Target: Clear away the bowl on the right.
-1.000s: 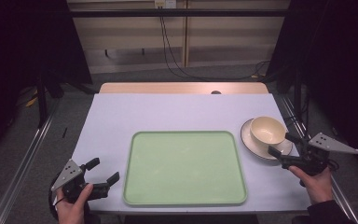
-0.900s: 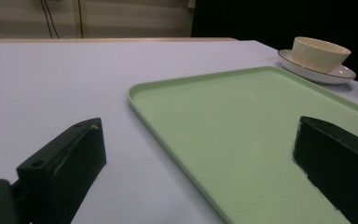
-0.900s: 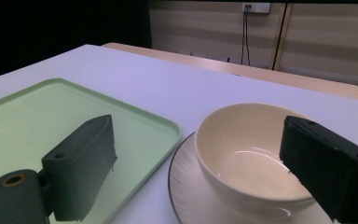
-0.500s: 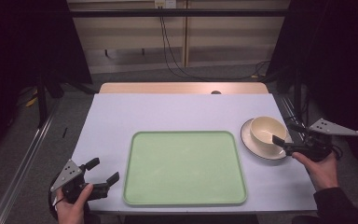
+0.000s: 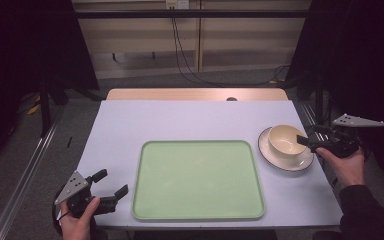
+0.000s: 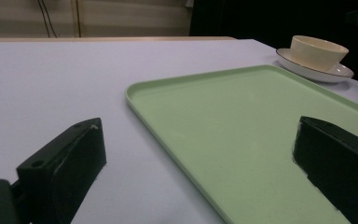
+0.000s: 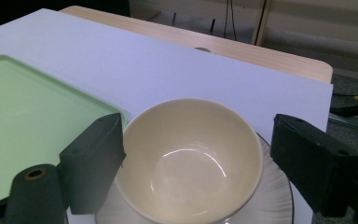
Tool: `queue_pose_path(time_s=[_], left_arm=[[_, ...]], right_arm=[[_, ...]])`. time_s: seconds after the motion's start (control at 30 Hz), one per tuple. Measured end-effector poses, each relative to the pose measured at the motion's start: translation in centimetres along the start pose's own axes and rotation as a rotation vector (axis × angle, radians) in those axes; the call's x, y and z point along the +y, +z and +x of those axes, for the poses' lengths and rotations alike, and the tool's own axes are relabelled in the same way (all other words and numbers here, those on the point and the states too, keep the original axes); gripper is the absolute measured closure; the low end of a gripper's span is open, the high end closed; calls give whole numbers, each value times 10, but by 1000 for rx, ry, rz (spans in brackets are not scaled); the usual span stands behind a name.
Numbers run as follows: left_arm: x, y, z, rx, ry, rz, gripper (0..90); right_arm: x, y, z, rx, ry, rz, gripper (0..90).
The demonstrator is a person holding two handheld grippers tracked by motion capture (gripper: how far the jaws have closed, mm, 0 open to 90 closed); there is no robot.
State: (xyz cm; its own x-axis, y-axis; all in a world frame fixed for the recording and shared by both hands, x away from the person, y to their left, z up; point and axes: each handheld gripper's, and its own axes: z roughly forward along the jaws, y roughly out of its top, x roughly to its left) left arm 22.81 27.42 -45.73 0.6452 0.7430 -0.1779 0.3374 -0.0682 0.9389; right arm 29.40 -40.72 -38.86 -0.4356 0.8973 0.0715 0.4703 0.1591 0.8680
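Cream bowl [image 7: 192, 158] on saucer [image 7: 275, 205], between closing right hand-held gripper [image 7: 196, 156] jaws, untouched

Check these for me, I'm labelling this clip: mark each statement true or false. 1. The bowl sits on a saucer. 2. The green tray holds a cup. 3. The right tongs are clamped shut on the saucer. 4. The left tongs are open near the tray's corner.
1. True: the bowl rests on the saucer.
2. False: the green tray is bare.
3. False: the right tongs have been closing but stand open, jaws either side of the bowl.
4. True: the left tongs are open, gripping nothing.
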Motion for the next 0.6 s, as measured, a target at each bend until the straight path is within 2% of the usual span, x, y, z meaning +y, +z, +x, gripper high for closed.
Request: queue_pose_path(time_s=[0.03,0.07,0.1,0.13,0.3,0.43,0.6], left_arm=[[0,0,0,0,0,0,26],[0,-1,0,-1,-2,0,25],[0,-1,0,-1,-2,0,25],[0,-1,1,6,-9,-4,25],[0,-1,0,5,-3,-3,25],[0,-2,1,11,4,-5,25],[0,0,1,2,4,-2,25]], right_arm=[[0,0,0,0,0,0,177],[2,3,-3,-2,1,29,188],[2,3,-3,-2,1,29,188],[5,6,-5,-4,-1,59,194],[13,17,-12,-20,-11,127,201],[15,27,-18,-32,7,168,206],[14,38,-25,-37,54,228,232]])
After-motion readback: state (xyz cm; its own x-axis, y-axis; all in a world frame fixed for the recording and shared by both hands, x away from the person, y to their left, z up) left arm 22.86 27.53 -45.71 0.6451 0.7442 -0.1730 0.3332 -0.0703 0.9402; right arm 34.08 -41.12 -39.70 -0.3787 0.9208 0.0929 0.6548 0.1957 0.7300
